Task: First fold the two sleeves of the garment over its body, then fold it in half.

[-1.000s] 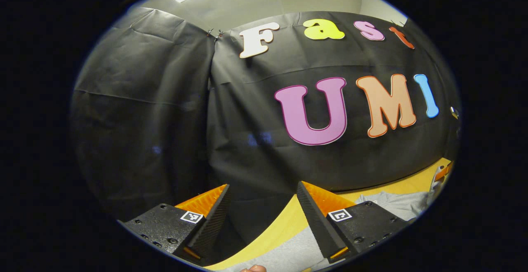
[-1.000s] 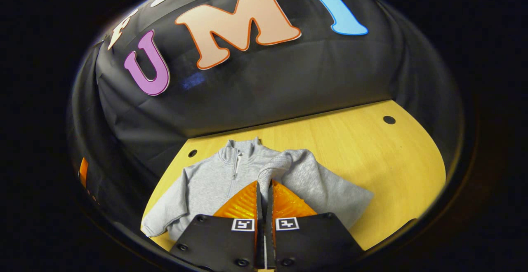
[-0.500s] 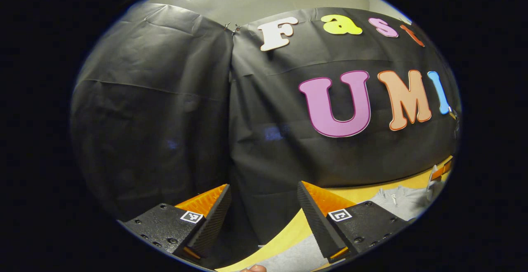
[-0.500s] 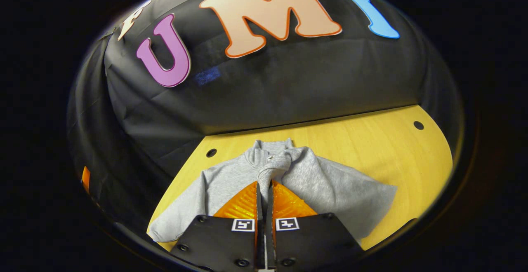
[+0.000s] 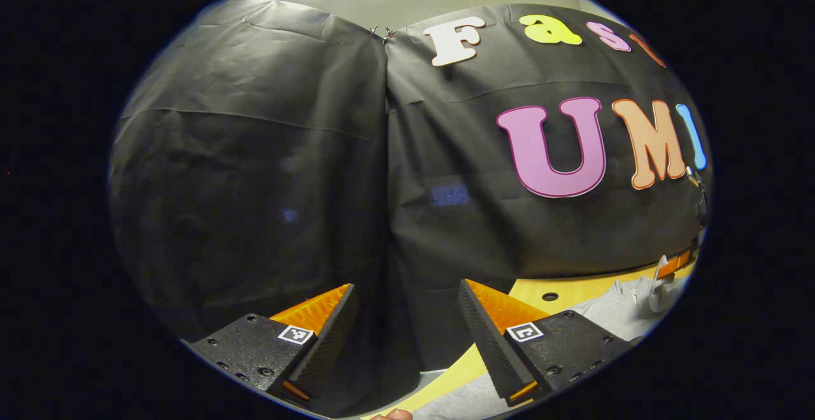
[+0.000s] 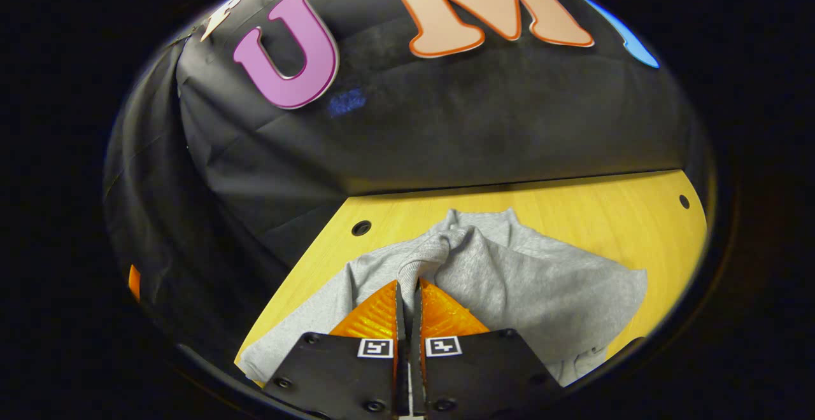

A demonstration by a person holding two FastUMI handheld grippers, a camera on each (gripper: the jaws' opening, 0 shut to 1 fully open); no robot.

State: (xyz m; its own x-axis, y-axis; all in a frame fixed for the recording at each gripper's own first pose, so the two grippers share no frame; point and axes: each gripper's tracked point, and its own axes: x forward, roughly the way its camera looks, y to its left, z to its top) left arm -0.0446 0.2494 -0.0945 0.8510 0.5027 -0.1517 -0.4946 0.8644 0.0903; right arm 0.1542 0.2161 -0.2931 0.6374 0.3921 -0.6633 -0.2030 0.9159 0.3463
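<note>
My right gripper has its fingers pressed almost together on the cuff of the right sleeve, which rises in a ridge from the fingertips and lies across the chest of the grey garment. The garment lies on the yellow table, collar toward the far edge, with its long axis running away from these fingers. I judge the next move is to lay this sleeve down and release it. My left gripper is wide open and holds nothing, pointing at the booth wall past the table's left edge; the garment lies to its right. The other sleeve is nearer to this left gripper.
</note>
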